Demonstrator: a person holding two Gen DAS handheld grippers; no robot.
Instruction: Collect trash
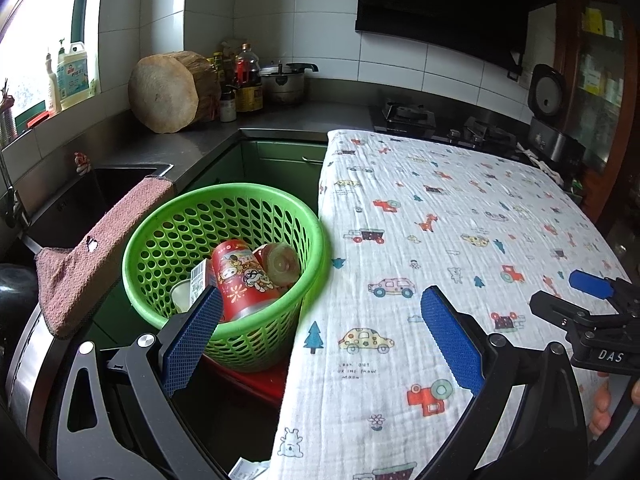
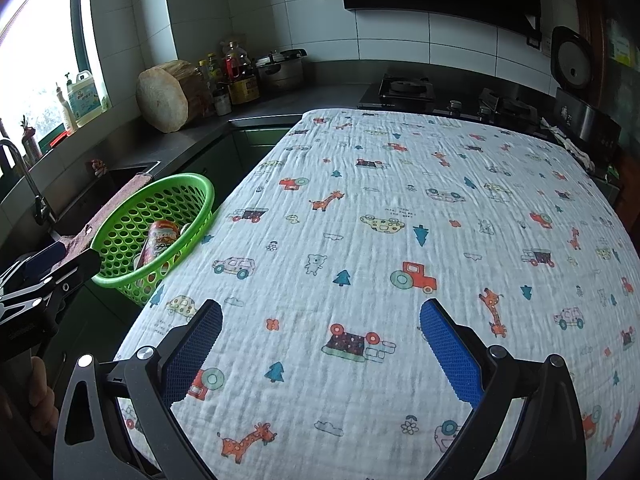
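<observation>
Both grippers hang wide and hold nothing: the left gripper [image 1: 324, 332] straddles the desk's near left edge, one blue pad over the basket side and one over the cloth, and the right gripper [image 2: 320, 344] hovers over the middle of the cloth. Under them the desk [image 2: 400, 220] wears a white cloth printed with cars, giraffes and trees, and I can see no scrap of rubbish on it from either side.

Just off the desk's left edge sits the green basket [image 1: 160, 240], pressed close against the hanging cloth. The trash is already inside it: a red can [image 1: 236, 280] lying tilted, a clear cup [image 1: 282, 262] beside it, and a labelled carton [image 1: 198, 280] near the basket's near wall. A pink towel [image 1: 92, 256] drapes over the sink edge, touching the basket's left rim.

Further off, a round wooden chopping block [image 1: 164, 94] leans in the corner beside bottles and a pot.

To my eye the collecting looks finished. The risk now is the left gripper snagging the cloth's edge or knocking the basket's rim, which could tip it and spill the can out.
</observation>
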